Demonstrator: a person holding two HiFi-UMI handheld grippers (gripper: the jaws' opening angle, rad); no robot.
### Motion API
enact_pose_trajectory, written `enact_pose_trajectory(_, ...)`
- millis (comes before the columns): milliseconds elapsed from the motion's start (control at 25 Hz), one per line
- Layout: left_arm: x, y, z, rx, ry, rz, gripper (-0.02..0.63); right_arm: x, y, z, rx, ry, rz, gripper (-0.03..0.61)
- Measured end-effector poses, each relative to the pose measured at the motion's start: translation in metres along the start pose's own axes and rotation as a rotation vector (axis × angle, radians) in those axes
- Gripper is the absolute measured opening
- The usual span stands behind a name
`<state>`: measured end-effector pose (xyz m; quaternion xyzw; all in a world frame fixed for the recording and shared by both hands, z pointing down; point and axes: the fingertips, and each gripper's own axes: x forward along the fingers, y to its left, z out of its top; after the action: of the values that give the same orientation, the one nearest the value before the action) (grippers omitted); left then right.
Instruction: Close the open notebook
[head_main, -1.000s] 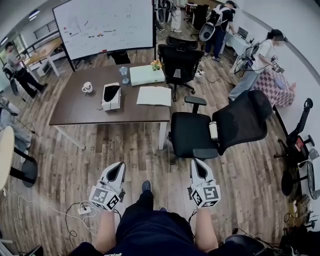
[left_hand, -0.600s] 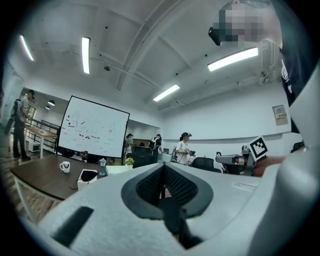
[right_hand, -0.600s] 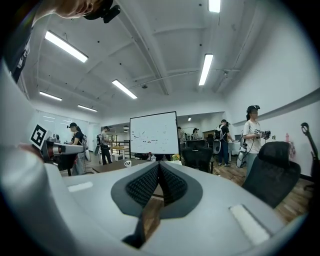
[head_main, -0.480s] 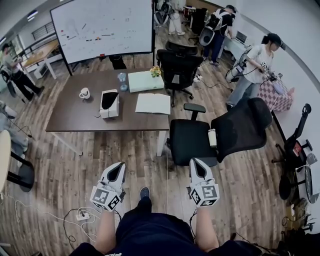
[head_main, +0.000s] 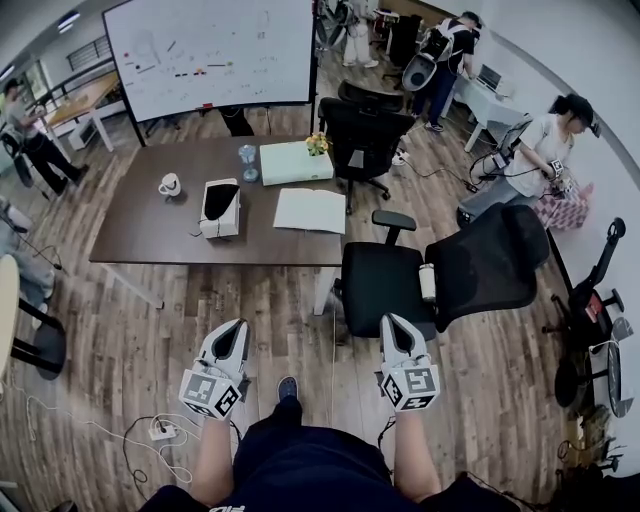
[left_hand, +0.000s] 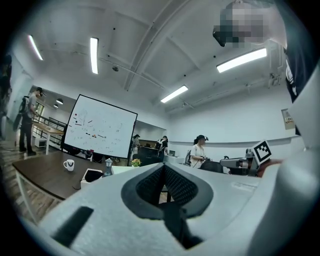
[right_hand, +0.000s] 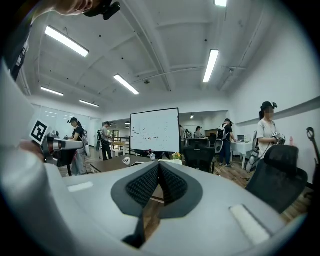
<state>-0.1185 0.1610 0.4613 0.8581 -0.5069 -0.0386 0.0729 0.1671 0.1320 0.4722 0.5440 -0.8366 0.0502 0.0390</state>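
The open notebook (head_main: 310, 210) lies flat, white pages up, on the right part of the dark brown table (head_main: 150, 235), far ahead of me. My left gripper (head_main: 236, 332) and right gripper (head_main: 391, 326) hang low over the wooden floor in front of my legs, well short of the table. Both are shut with nothing between the jaws. In the left gripper view the pads (left_hand: 172, 182) meet at the tip, with the table and a mug (left_hand: 68, 164) off to the left. The right gripper view shows its pads (right_hand: 170, 184) closed, pointing toward the whiteboard (right_hand: 154, 131).
On the table stand a white box with a dark opening (head_main: 222, 200), a mug (head_main: 170, 185), a bottle (head_main: 249, 158), a flat white box (head_main: 294, 160) and small flowers (head_main: 318, 143). A black office chair (head_main: 420, 275) stands right of the table, another (head_main: 362, 130) behind. A power strip (head_main: 160, 432) and cables lie on the floor. People stand around the room.
Both grippers have stayed low and shut. The view has shifted slightly, and the person at the right has moved further right.
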Motion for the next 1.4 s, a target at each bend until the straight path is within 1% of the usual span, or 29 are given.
enact_pose_trajectory(280,0.024,0.023,-0.003,-0.014,0.019,0.014,-0.005,0.030,-0.007,0.000,-0.004,0.024,0.003,0.008)
enact_pose_trajectory(640,0.059,0.055,0.003,-0.042,0.029,0.001,-0.005,0.070,-0.014,0.009,0.006,0.026,-0.022,0.008)
enact_pose_trajectory(880,0.079,0.080,0.012,-0.018,0.034,-0.018,-0.005,0.097,-0.013,0.011,0.024,0.025,-0.044,0.008)
enact_pose_trajectory(1040,0.097,0.095,0.014,0.049,0.057,-0.035,-0.005,0.116,-0.009,0.013,0.026,0.018,-0.064,0.008)
enact_pose_trajectory(1200,0.108,0.110,0.016,0.013,0.035,-0.063,-0.005,0.130,-0.004,0.013,0.035,0.002,-0.086,0.008)
enact_pose_trajectory(1280,0.113,0.116,0.014,0.008,0.041,-0.069,-0.005,0.135,-0.002,0.015,0.025,-0.001,-0.098,0.008)
enact_pose_trajectory(1400,0.117,0.120,0.013,0.004,0.050,-0.083,-0.005,0.137,0.002,0.017,-0.028,0.014,-0.115,0.008)
